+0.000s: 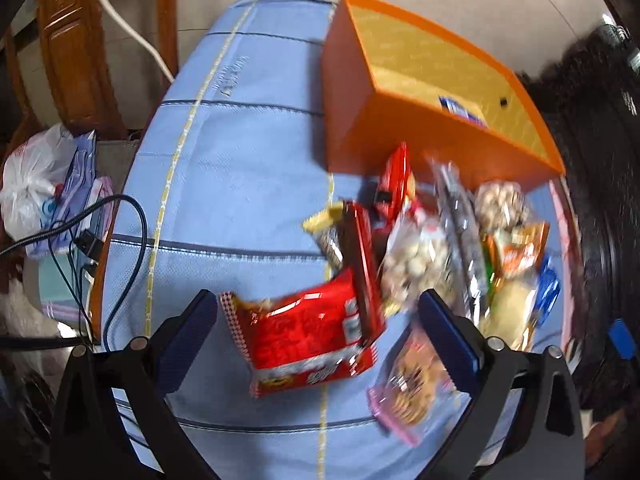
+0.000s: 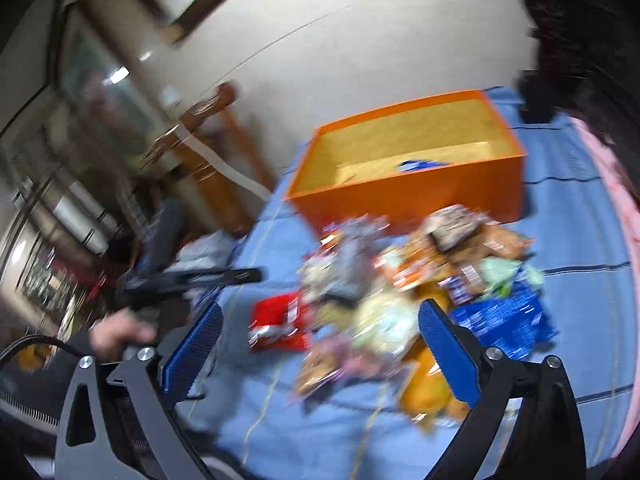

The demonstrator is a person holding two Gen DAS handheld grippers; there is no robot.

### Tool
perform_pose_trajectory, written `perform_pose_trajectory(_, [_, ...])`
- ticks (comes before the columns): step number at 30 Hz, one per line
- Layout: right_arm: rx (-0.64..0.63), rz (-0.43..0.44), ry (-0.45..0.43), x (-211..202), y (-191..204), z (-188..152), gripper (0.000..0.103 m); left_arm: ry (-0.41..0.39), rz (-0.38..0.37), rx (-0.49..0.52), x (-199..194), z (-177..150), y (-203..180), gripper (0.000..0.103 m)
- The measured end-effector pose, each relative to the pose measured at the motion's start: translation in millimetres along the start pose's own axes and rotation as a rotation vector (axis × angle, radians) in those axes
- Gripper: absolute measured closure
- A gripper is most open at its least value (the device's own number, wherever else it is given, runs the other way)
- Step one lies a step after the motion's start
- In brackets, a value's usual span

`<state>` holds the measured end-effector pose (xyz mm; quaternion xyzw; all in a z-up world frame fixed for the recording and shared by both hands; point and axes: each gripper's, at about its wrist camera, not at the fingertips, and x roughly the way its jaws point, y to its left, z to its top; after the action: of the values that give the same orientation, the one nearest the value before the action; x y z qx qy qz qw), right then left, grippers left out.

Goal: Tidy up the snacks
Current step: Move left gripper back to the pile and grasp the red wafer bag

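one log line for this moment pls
left gripper: open over red snack bag | right gripper: open | orange box: one blue packet

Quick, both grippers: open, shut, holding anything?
Left gripper: open, empty, over the red snack bag.
Right gripper: open, empty, above the snack pile.

Mixed snack packets (image 1: 420, 264) lie heaped before an open orange box (image 1: 424, 92), red packet (image 1: 308, 340) nearest.

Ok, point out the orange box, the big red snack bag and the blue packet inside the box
orange box (image 1: 362, 92): left wrist view, its outer side wall.
big red snack bag (image 1: 304, 332): left wrist view, middle of its front.
blue packet (image 1: 460, 109): left wrist view, its visible top face.
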<state>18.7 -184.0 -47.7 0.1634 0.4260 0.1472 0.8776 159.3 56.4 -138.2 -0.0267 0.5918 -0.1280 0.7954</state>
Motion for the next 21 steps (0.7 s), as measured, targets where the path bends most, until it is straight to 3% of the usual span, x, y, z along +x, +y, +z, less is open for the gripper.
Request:
perform_pose_trajectory(5, [0.136,-0.016,0.080,14.1,-8.3,-26.1,0.004,0.024,0.120,0.268,18.1,-23.4,-20.5,0.004])
perform_pose_trajectory(9, [0.242,-0.037,0.094,15.9,-24.2,-41.3,0.004,0.053,0.186,0.386,32.8,-38.8,-27.1,0.004])
perform_pose_trajectory(12, [0.281,-0.062,0.097,14.7,-28.2,-46.6,0.004,0.047,0.187,0.432,39.5,-46.3,-26.8,0.004])
perform_pose_trajectory(17, [0.280,-0.084,0.125,18.9,-25.5,-50.1,0.004,0.089,0.219,0.635,63.7,-60.2,-34.1,0.004])
perform_pose_trajectory(21, [0.265,-0.102,0.139,20.4,-23.6,-49.1,0.004,0.074,0.214,0.685,70.7,-54.9,-37.6,0.004])
